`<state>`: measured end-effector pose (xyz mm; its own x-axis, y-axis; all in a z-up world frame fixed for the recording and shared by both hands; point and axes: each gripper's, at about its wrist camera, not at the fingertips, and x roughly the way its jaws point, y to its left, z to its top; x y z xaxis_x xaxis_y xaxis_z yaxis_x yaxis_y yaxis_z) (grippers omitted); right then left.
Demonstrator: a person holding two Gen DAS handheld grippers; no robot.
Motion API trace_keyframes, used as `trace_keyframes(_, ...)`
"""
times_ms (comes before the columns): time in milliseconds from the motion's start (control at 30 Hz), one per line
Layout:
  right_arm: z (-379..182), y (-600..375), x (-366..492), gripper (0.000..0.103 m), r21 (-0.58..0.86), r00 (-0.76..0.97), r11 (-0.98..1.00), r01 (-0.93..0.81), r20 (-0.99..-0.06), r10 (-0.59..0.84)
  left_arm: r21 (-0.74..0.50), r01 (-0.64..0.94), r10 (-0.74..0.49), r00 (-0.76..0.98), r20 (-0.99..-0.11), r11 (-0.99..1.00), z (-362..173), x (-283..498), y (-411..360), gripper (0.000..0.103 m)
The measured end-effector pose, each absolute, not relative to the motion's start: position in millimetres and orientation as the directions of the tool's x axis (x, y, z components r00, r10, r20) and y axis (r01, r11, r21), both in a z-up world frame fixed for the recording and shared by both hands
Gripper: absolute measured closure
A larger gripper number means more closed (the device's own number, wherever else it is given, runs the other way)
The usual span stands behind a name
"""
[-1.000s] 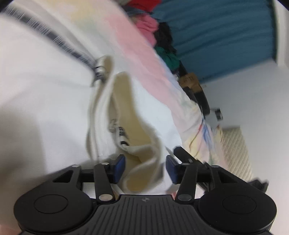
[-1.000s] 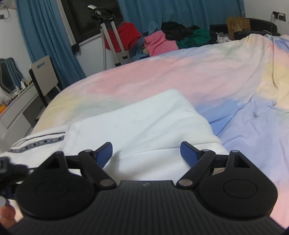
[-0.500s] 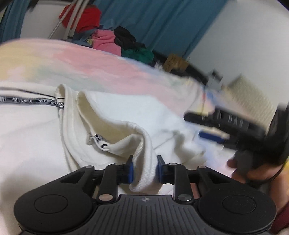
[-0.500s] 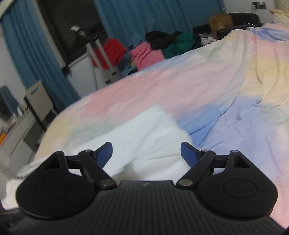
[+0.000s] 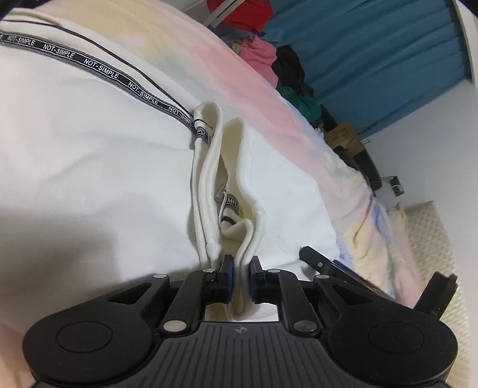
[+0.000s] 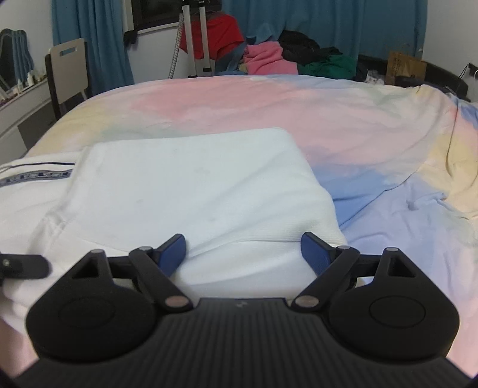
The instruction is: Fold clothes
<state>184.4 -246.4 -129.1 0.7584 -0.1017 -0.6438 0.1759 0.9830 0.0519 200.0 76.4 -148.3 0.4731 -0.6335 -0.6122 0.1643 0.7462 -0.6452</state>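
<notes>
A white knit sweatshirt (image 5: 98,167) with a black printed tape (image 5: 98,70) along its seam lies spread on a bed under a pastel pink, yellow and blue tie-dye cover (image 6: 298,101) — the soft, broad surface that serves as the folding ground. At the left, the left gripper (image 5: 239,270) has its blue-padded jaws closing on the ribbed white neckband (image 5: 249,238) of the garment, the cloth pinched between the pads with the cream lining of the collar opening (image 5: 228,167) gaping just beyond. That grip looks chosen to pin the collar edge so the top of the sweatshirt can be lifted or carried over in one piece. To the right, the right gripper (image 6: 243,249) hovers low over the folded-in white panel (image 6: 191,185) of the same garment, its jaws standing wide apart with cloth below them but nothing clamped — apparently lining up for a matching hold on the near edge, so both corners can move together. Behind the bed, a heap of pink, black and green clothes (image 6: 286,59) lies before teal blue curtains (image 6: 328,21), seemingly the pile to be folded.
</notes>
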Motion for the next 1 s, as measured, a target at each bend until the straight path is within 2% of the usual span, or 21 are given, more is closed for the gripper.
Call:
trace_keyframes(167,-125.6,-251.0,182.6,0.016,0.093,0.763,0.975,0.202,-0.639,-0.097,-0.619,0.206,-0.621,0.519,-0.588,0.758,-133.1,181.3,79.4,0.079)
trace_keyframes(200,-123.6,-251.5,181.0,0.016,0.1,0.763,0.973,0.208,-0.639,-0.097,-0.621,0.195,-0.615,0.529,-0.585,0.759,-127.5,173.0,85.0,0.069)
trace_keyframes(233,-121.5,-252.5,179.0,0.016,0.107,0.763,0.971,0.212,-0.639,-0.097,-0.624,0.183,-0.608,0.54,-0.583,0.76,-122.0,164.5,91.3,0.054)
trace_keyframes(300,-117.3,-251.8,173.3,0.018,0.116,0.768,0.97,0.215,-0.633,-0.095,-0.626,0.132,-0.573,0.579,-0.581,0.768,-110.4,147.1,113.2,0.035)
trace_keyframes(333,-115.1,-252.1,170.3,0.018,0.121,0.772,0.969,0.215,-0.629,-0.093,-0.633,0.1,-0.553,0.601,-0.577,0.768,-104.4,137.2,126.8,0.027)
trace_keyframes(400,-110.7,-250.2,164.1,0.018,0.129,0.778,0.968,0.216,-0.621,-0.091,-0.656,0.017,-0.509,0.646,-0.568,0.754,-96.5,118.2,156.4,0.016)
trace_keyframes(600,-97.5,-243.2,147.7,0.018,0.153,0.803,0.971,0.186,-0.592,-0.061,-0.743,-0.331,-0.366,0.709,-0.603,0.582,-110.7,81.2,250.2,0.016)
trace_keyframes(700,-94.8,-238.7,144.7,0.018,0.177,0.814,0.972,0.154,-0.581,-0.024,-0.777,-0.423,-0.348,0.72,-0.6,0.466,-123.4,85.4,279.6,0.017)
trace_keyframes(800,-95.1,-231.0,147.4,0.018,0.16,0.816,0.979,0.128,-0.579,-0.012,-0.792,-0.483,-0.313,0.738,-0.597,0.373,-135.7,98.7,296.4,0.023)
trace_keyframes(867,-95.9,-227.0,149.5,0.018,0.155,0.817,0.982,0.112,-0.577,-0.002,-0.802,-0.503,-0.269,0.763,-0.587,0.323,-140.5,108.5,307.6,0.024)
trace_keyframes(1000,-93.2,-217.0,150.5,0.018,0.183,0.838,0.983,0.032,-0.541,0.073,-0.796,-0.522,-0.19,0.786,-0.588,0.306,-145.3,122.2,320.4,0.045)
